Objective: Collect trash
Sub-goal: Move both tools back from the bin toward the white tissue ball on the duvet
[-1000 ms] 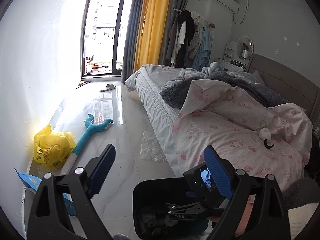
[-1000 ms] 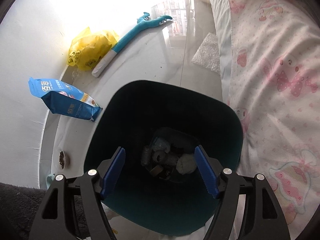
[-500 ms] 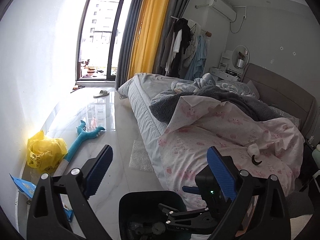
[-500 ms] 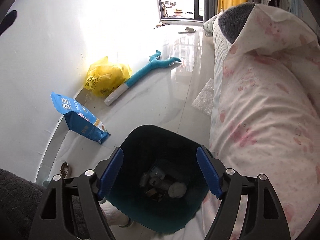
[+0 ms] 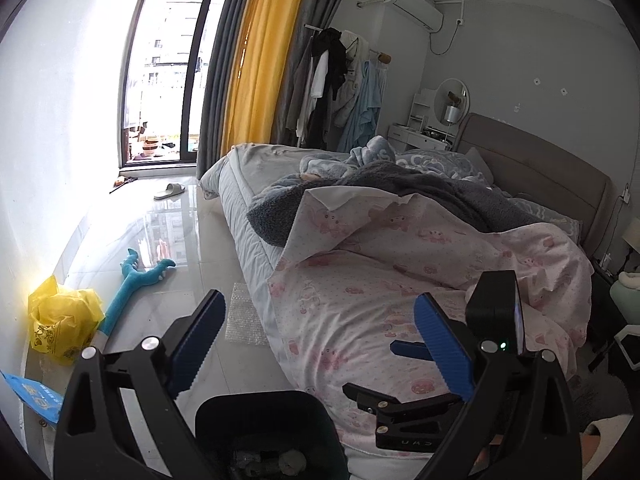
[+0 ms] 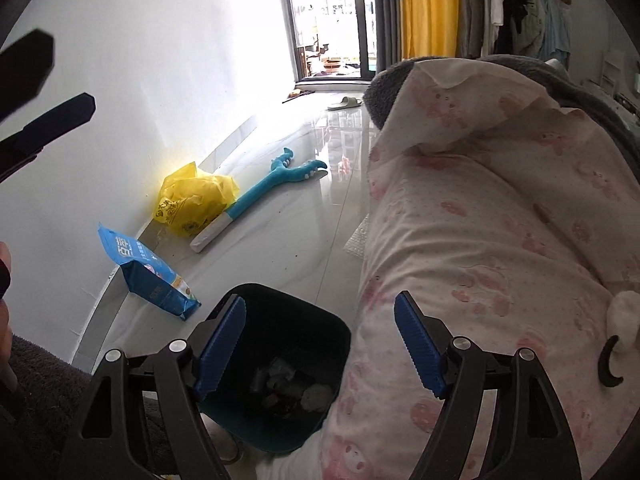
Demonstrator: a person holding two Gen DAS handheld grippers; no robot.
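yellow bag (image 6: pixel 192 200) – teal toy (image 6: pixel 280 180) – blue packet (image 6: pixel 148 276) – pink-print white quilt (image 6: pixel 500 260)

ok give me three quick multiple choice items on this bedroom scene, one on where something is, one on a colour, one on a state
1. Where is the bubble wrap sheet?
A. on the floor beside the bed
B. inside the bin
C. on the duvet

2. What colour is the plastic bag by the wall?
A. red
B. yellow
C. black

3. What state is the right gripper in?
A. shut on a bottle
B. shut on nothing
C. open, holding nothing

Answers: 1 A, it lies flat on the tiles against the bed's edge. 2 B, it is bright yellow next to the blue toy. 3 C, its blue pads stand wide apart above the trash bin.
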